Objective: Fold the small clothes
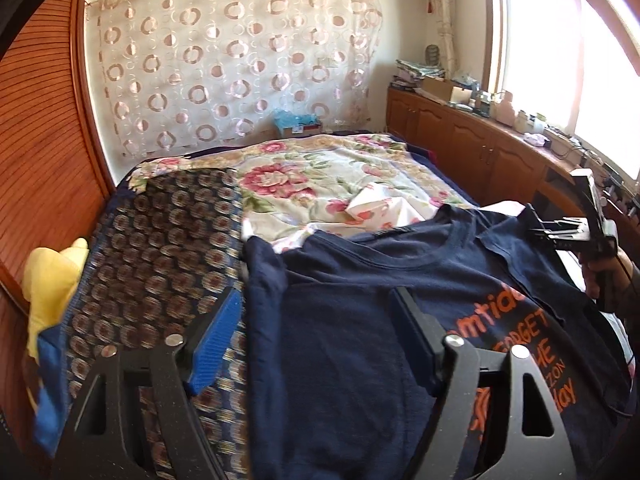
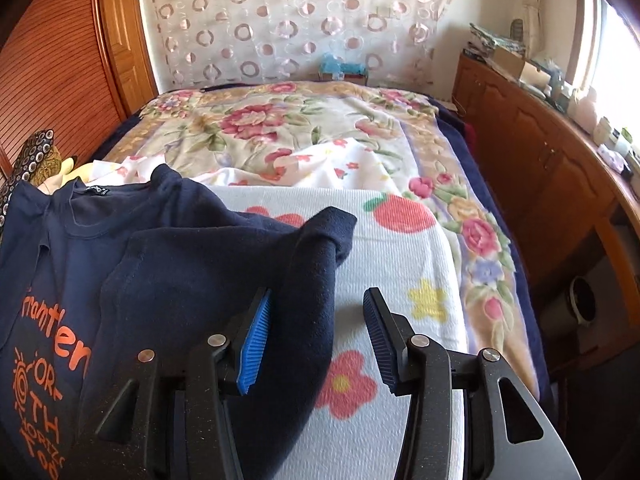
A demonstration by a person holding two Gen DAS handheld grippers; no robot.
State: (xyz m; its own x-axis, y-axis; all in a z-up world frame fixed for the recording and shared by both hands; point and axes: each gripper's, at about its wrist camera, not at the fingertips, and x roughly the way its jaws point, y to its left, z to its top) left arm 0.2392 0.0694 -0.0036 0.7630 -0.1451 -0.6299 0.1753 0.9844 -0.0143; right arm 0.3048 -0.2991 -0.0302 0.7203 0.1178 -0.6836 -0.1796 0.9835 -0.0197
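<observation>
While both sleeves lie folded in over the chest, I judge the side folds done and the lengthwise fold next.
Nearest me, my left gripper stands wide, empty, hovering over the left side of the navy T-shirt; my right gripper is wide too, with the folded right sleeve lying under its left finger, gripped by neither. Beyond the shirt's collar spread the white towel and floral blanket. Next I should close on the hem, which shows in neither view, and carry it toward the collar.
</observation>
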